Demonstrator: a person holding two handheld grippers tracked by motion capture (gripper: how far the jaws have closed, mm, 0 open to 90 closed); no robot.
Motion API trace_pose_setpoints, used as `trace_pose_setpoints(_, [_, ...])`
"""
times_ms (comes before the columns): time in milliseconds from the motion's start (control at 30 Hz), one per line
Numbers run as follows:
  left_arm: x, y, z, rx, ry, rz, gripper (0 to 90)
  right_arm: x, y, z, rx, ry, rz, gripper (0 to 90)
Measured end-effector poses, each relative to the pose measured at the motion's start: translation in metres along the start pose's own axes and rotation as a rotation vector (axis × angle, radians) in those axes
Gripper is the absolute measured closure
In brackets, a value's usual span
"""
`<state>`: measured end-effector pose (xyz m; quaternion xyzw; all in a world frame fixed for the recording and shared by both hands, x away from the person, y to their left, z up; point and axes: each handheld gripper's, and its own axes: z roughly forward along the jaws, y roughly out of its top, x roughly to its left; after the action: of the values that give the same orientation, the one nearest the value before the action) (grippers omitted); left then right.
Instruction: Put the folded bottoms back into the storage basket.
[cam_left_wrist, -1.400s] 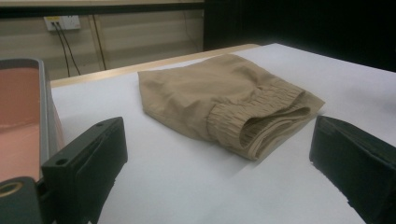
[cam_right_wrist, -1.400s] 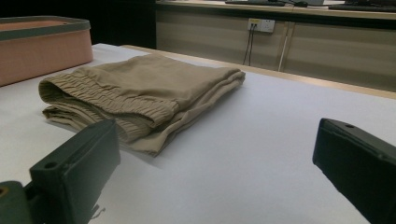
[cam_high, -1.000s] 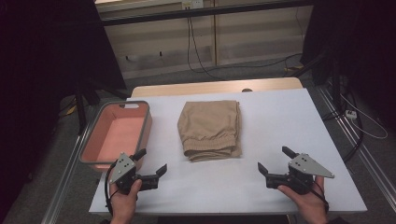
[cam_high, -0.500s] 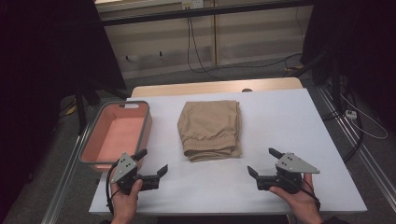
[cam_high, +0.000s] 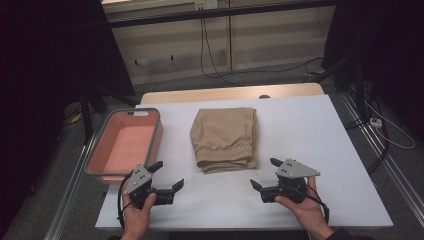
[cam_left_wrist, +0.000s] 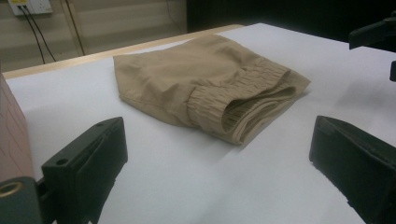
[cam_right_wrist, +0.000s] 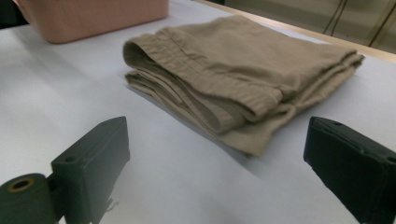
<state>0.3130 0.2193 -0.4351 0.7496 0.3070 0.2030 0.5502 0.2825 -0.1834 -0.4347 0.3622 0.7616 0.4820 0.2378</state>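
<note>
Folded khaki shorts (cam_high: 225, 138) lie mid-frame in the high view, flat on the white table (cam_high: 320, 135), elastic waistband toward the lower edge of the picture. A pink bin (cam_high: 125, 144) sits to the left of them, apart from the cloth, hanging over the table's left edge.

My left gripper (cam_high: 167, 176) is at lower left of the high view, just below the bin's near corner — jaws spread, nothing between them. Through the left gripper view the shorts (cam_left_wrist: 205, 88) fill the upper middle, the gathered waistband facing me, and the bare table shows between the two black jaws.

My right gripper (cam_high: 265, 173) is at lower centre-right, just below and to the right of the shorts' near corner, not touching. Its jaws stand wide and have just been drawing in a little — nothing between them. In the right gripper view the folded edge of the shorts (cam_right_wrist: 243, 74) lies ahead, the bin (cam_right_wrist: 93, 18) at upper left.
</note>
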Motion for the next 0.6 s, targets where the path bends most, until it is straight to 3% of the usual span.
trace_pose_setpoints(167, [0.000,0.000,0.000,0.010,-0.001,0.003,4.3,0.006,0.006,0.009,0.019,0.036,-0.032,6.0])
trace_pose_setpoints(300, [0.000,0.000,0.001,0.011,-0.004,0.003,4.3,0.009,0.016,0.028,0.130,0.098,-0.082,6.5])
trace_pose_setpoints(500, [0.000,-0.001,0.001,0.015,-0.013,-0.001,4.2,0.009,0.027,0.044,0.180,0.095,-0.122,4.6])
trace_pose_setpoints(567, [-0.002,-0.001,0.002,0.020,-0.029,-0.001,4.1,0.008,0.031,0.051,0.193,0.122,-0.116,5.1])
trace_pose_setpoints(600, [-0.003,-0.001,0.002,0.022,-0.033,0.005,3.9,0.009,0.034,0.058,0.214,0.138,-0.145,5.4])
